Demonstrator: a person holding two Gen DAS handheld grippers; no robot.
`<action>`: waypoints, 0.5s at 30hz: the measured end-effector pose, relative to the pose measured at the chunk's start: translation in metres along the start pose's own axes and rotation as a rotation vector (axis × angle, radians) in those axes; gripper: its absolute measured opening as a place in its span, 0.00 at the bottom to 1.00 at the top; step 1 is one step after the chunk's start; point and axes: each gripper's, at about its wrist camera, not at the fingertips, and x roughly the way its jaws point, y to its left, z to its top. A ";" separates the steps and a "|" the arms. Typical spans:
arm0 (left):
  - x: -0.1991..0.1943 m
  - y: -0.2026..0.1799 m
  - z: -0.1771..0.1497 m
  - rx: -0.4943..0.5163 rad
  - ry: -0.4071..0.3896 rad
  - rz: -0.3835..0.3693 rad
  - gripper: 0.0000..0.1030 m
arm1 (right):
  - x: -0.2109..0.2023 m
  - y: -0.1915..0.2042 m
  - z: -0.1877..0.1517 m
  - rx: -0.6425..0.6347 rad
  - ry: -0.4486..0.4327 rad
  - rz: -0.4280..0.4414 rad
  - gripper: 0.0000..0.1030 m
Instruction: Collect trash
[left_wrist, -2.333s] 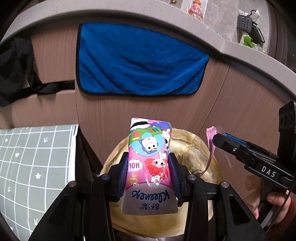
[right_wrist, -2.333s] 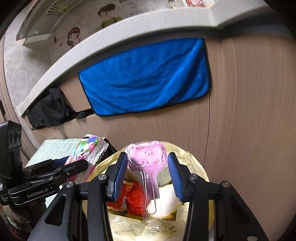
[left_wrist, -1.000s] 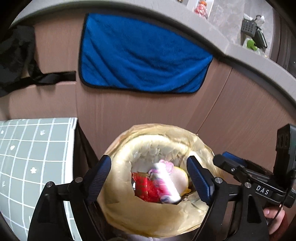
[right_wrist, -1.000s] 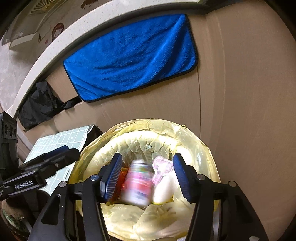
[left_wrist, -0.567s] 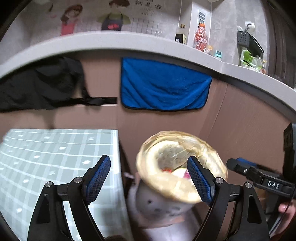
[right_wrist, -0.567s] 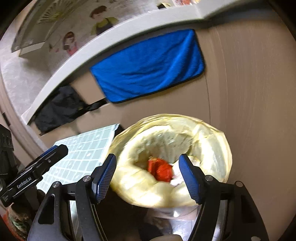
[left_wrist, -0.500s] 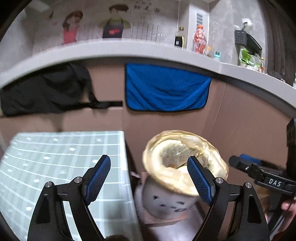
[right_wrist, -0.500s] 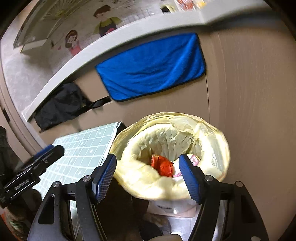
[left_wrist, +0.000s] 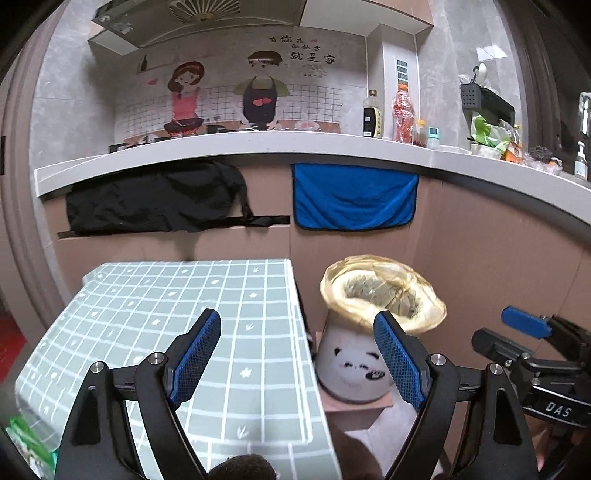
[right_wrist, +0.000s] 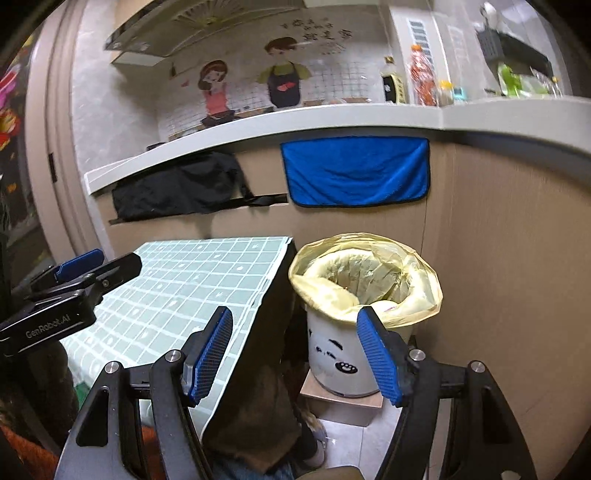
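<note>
The setting was a home kitchen: a countertop (left_wrist: 258, 142) carried bottles (left_wrist: 402, 112), a range hood (left_wrist: 199, 14) hung above, and cartoon cooks (left_wrist: 258, 96) decorated the tiled wall.

We are seeing dim, even indoor light with no hard glare. Both views are bending strongly at the edges, curving the counter (left_wrist: 258, 147) ahead of the claws, with black corners. The right wrist view is smearing the bottles (right_wrist: 421, 81) far beyond the claw; the left one is staying sharper.
</note>
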 end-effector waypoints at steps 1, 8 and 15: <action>-0.005 0.001 -0.004 0.001 0.006 0.007 0.82 | -0.007 0.007 -0.003 -0.018 -0.010 -0.004 0.65; -0.037 0.015 -0.013 -0.032 -0.043 0.042 0.82 | -0.028 0.037 -0.012 -0.083 -0.042 0.005 0.65; -0.048 0.015 -0.016 -0.035 -0.066 0.028 0.82 | -0.033 0.038 -0.016 -0.061 -0.035 0.000 0.65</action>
